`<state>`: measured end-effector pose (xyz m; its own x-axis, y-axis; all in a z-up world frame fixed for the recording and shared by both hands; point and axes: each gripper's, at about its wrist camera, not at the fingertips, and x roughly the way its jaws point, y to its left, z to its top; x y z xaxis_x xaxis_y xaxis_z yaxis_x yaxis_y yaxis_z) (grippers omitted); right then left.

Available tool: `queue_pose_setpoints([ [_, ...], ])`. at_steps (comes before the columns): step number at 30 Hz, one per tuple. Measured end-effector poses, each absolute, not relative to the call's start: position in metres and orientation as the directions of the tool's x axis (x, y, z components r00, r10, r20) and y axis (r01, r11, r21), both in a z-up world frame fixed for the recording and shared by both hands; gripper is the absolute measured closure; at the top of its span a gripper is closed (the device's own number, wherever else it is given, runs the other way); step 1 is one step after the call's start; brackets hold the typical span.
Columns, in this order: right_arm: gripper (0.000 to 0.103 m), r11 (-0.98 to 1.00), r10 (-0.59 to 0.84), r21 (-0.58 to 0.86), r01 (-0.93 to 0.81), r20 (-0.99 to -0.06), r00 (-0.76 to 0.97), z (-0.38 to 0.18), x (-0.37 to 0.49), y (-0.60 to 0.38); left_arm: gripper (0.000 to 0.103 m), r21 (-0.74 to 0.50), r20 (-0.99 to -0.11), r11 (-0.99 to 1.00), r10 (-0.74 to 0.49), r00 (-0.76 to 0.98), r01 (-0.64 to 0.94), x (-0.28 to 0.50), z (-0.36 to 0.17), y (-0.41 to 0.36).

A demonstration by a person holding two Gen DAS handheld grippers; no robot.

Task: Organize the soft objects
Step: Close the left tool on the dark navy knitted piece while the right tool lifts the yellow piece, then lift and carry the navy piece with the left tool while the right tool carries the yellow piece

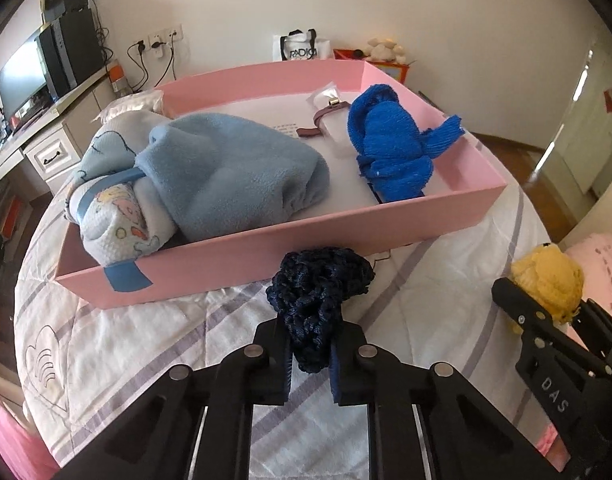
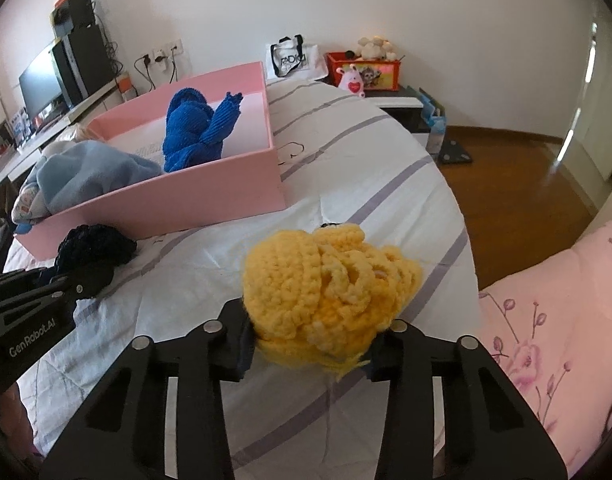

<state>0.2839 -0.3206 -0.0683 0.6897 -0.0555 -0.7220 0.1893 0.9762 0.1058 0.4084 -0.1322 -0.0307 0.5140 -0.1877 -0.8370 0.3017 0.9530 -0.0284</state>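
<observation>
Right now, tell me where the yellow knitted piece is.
The yellow knitted piece sits clamped in the right gripper over the striped bedspread, right of the pink box, with the pink pillow to its right.

Bright bedroom, white walls

A bed (image 2: 346, 168) with white, grey-striped cover fills the middle; a wood floor (image 2: 518, 176) lies at right. A white desk (image 1: 46, 136) with monitor (image 1: 20, 80) stands left, sockets (image 1: 162, 38) on the wall (image 2: 426, 8) behind.
</observation>
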Motion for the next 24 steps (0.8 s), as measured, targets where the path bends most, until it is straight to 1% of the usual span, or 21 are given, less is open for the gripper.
queue_pose_setpoints([
  [4, 0.07, 0.975, -0.042, 0.123, 0.186, -0.719, 0.693, -0.065, 0.283, -0.323, 0.094, -0.029, -0.835, 0.952, -0.192, 0.517, 0.306, 0.406, -0.024, -0.132],
  [16, 0.07, 0.98, -0.041, 0.112, 0.165, -0.697, 0.716, -0.048, 0.275, -0.311, 0.094, -0.017, -0.781, 0.962, -0.183, 0.597, 0.272, 0.378, 0.014, -0.117],
  [24, 0.07, 0.985, -0.032, 0.107, 0.134, -0.654, 0.756, -0.024, 0.265, -0.295, 0.094, -0.017, -0.742, 0.964, -0.189, 0.643, 0.265, 0.351, 0.042, -0.101],
])
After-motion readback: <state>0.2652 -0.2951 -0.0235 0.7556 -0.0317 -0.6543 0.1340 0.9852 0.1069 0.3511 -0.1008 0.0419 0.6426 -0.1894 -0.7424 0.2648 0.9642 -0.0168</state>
